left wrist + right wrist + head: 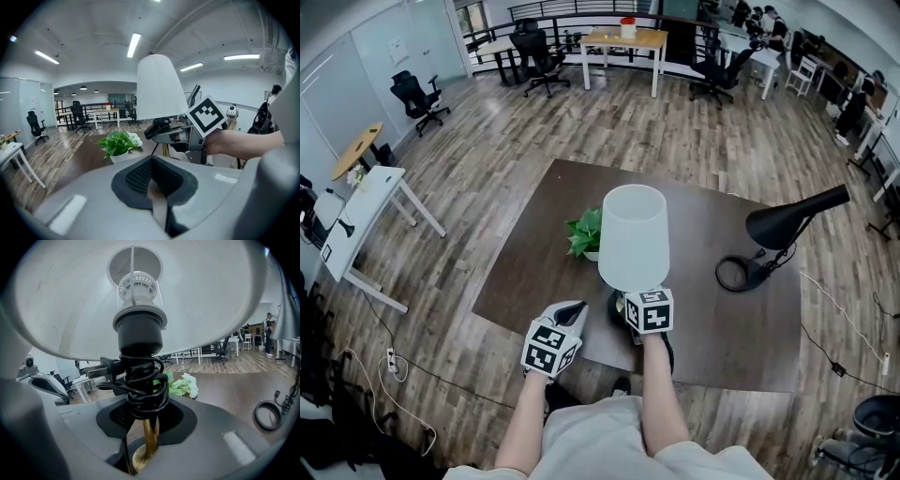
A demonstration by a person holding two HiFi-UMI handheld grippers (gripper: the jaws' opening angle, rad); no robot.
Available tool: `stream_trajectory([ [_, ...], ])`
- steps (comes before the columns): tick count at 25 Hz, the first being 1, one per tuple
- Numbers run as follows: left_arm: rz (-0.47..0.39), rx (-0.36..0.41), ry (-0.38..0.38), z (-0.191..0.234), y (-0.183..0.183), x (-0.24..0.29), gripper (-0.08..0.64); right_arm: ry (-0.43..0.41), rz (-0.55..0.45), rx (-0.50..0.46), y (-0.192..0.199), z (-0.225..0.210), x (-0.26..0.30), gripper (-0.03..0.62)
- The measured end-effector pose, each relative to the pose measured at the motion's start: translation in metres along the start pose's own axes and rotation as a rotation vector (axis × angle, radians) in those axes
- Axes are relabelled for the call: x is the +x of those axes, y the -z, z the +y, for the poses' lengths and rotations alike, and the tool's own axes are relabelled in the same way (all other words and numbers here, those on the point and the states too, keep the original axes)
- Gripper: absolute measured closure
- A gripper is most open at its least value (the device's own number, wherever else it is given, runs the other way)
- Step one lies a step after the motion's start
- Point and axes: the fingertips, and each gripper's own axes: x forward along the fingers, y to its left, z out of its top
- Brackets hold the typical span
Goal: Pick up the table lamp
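The person is standing at the six o'clock edge of the dark brown worktop (534,272), holding a gripper in each hand. The table lamp (633,234) is standing upright near the middle of the worktop, just in front of the person, and its white shade is hiding most of what lies beneath it.

The right gripper (628,302) is reaching in under the shade from six o'clock. Its fingers (117,420) are gripping the lamp's brass stem (150,432), one on each side, so they are sitting only partly open with the stem filling the gap. They are holding it just below the black cord (143,380), which is coiling in loops round the stem under the socket. The plug (101,369) is sticking out of the coil toward nine o'clock in the right gripper view. From where I am looking, I cannot tell whether the lamp's foot is resting on the worktop or hanging clear of it.

The left gripper (567,319) is hovering at about eight o'clock of the lamp, just beside the right one and not touching the lamp. Its fingers (136,176) are standing a little apart and are holding nothing.

A potted plant (586,232) is sitting at ten o'clock of the lamp, close to the shade. A black desk lamp (787,230) is sitting well apart at three o'clock, with its ring-shaped foot lying on the worktop and its head pointing off toward two o'clock. Office chairs (420,98) and desks are standing around the room's edge, from nine o'clock round to one o'clock.
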Motion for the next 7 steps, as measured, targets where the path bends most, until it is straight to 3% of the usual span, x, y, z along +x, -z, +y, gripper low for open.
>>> stream_trajectory([
  [7,0.021,0.010,0.010,-0.0101,0.0067,0.0021,0.560,0.002,0.009,0.001,0.0034,-0.0015,-0.0024,0.460],
])
